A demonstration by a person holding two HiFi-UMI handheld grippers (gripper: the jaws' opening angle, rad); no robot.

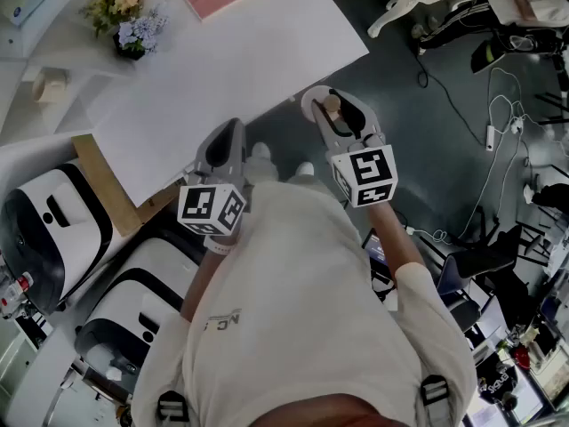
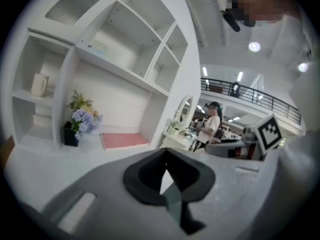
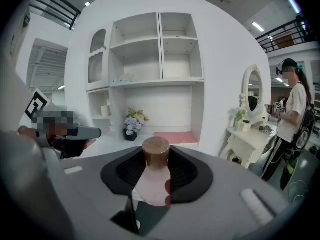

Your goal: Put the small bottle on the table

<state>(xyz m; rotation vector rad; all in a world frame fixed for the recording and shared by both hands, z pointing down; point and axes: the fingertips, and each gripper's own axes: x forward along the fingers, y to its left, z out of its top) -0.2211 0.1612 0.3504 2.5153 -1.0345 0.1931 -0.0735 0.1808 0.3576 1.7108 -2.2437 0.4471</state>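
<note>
The right gripper (image 1: pixel 336 112) clamps the small bottle (image 3: pixel 155 176) in the air beside the table (image 1: pixel 231 69), so putting it down remains; the left gripper (image 2: pixel 167 176) is closed, empty.

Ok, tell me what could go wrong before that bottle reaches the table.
1. The right gripper appears to hold the bottle over the dark floor, just off the table edge; a slip here would likely drop it there.
2. The jaws pinch the bottle's rounded body below the cap, so it might tilt and topple when set down.
</note>
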